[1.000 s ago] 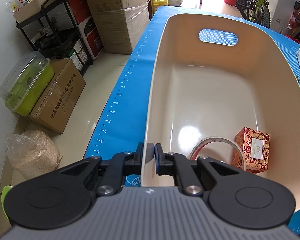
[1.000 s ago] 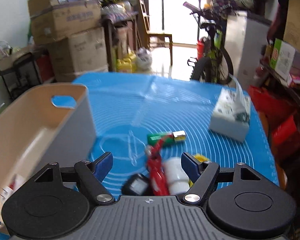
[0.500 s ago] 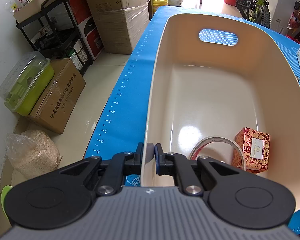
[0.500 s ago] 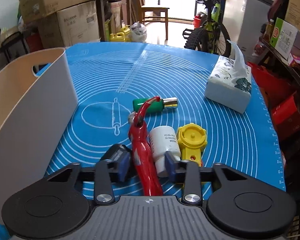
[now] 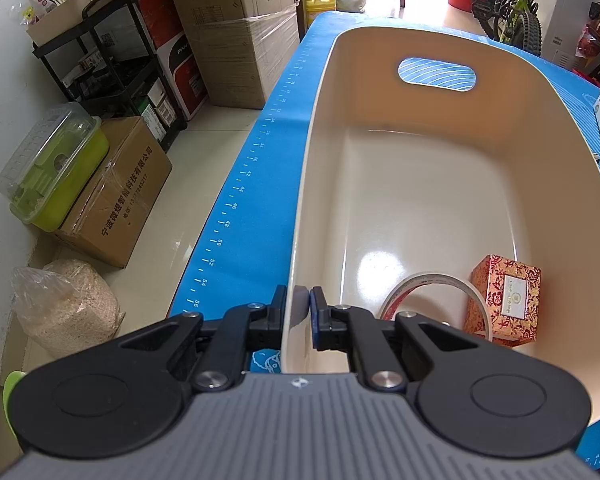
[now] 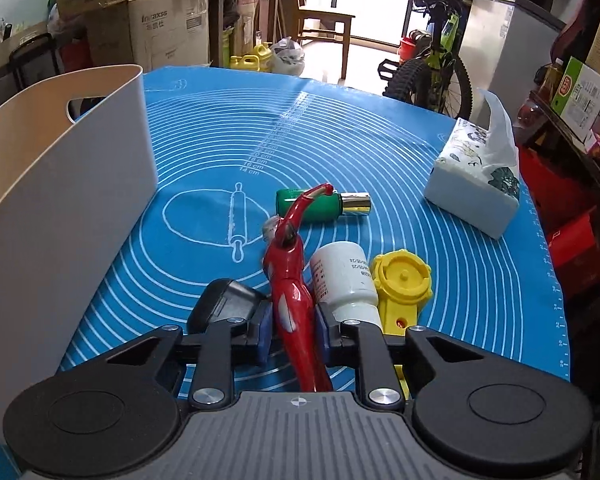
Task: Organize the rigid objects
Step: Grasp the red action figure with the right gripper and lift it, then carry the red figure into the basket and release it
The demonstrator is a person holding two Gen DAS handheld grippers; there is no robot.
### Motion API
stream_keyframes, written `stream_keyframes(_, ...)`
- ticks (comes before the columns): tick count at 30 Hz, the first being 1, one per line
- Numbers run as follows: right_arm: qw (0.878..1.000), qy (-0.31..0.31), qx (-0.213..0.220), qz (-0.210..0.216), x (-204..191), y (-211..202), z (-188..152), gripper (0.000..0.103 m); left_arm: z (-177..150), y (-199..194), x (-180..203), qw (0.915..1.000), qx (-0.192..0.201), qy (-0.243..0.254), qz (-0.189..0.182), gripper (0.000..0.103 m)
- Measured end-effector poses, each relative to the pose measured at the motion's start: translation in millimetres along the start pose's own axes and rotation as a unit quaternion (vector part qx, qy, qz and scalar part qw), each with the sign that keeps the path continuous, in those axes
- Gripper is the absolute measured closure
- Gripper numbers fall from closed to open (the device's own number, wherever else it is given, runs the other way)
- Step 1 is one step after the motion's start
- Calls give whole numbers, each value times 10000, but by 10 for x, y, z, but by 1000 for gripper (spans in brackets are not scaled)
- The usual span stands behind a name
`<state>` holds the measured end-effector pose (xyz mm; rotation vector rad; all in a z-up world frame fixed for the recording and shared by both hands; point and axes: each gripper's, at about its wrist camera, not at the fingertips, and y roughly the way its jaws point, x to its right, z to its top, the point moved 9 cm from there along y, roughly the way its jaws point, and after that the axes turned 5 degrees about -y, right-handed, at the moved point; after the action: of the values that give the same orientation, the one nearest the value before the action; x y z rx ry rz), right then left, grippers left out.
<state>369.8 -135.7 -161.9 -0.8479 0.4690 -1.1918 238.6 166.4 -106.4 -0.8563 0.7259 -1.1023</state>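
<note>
The left gripper (image 5: 298, 314) has its jaws clamped on the beige bin's (image 5: 440, 208) near rim. Right of the bin, the right gripper's (image 6: 292, 330) jaws are closing around a red curved tool (image 6: 294, 292).

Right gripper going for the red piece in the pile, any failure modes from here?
1. The right gripper is closing on the glossy red curved object; gripped low, it may pivot.
2. The white plastic bottle and black case flank it, so lifting may drag them.
3. The left gripper clamps the beige tub's rim; a tug could tilt it.
</note>
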Motion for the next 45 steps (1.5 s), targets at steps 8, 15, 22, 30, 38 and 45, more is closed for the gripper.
stream_keyframes(8, 9999, 124, 77, 13, 28, -79, 35, 73, 0, -1, -1, 10000, -1, 1, -3, 90)
stream_keyframes(15, 9980, 509, 342, 173, 83, -308, 140, 73, 2, -1, -7, 10000, 0, -5, -11, 90)
stream_keyframes(22, 9893, 812, 1111, 478, -36, -790, 457, 73, 2, 0, -7, 10000, -2, -4, -10, 90)
stream_keyframes(30, 9746, 856, 1737, 1120, -443, -1256, 766, 73, -1, 5, -12, 10000, -3, -6, -18, 90)
stream_keyframes(38, 9710, 407, 1649, 1685, -1066, -1274, 846, 73, -7, 13, -13, 10000, -1, 24, -21, 90)
stream_keyframes(45, 9702, -74, 1322, 2029, -1583, -1190, 729, 73, -6, 15, -5, 10000, 1, 31, -15, 90)
